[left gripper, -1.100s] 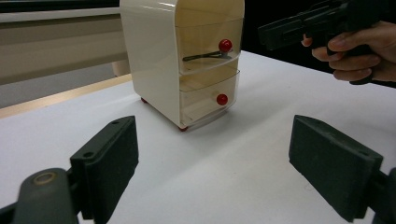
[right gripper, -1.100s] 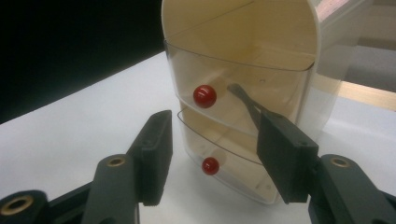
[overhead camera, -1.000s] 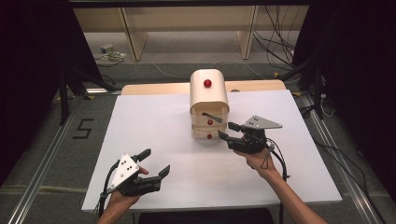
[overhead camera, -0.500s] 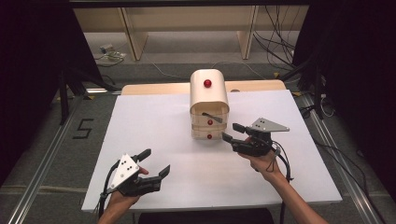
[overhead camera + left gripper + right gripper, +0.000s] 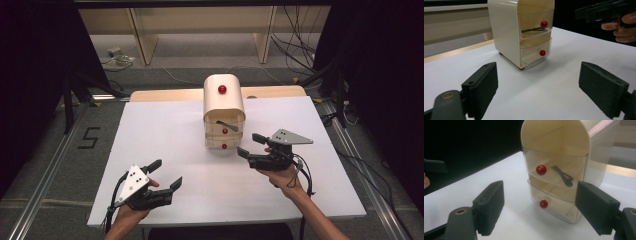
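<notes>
On the white surface (image 5: 165, 130) seen from above, one cream drawer cabinet (image 5: 224, 100) stood mid-surface, the right gripper (image 5: 252, 145) just beside its front, fingers wide, likely poised for a knob; the left gripper (image 5: 166, 174) waited near the front edge, fingers wide. Left gripper view: two clear drawers, two red knobs. Right gripper view: one dark pin (image 5: 562, 176) in the upper drawer (image 5: 554, 167).
</notes>
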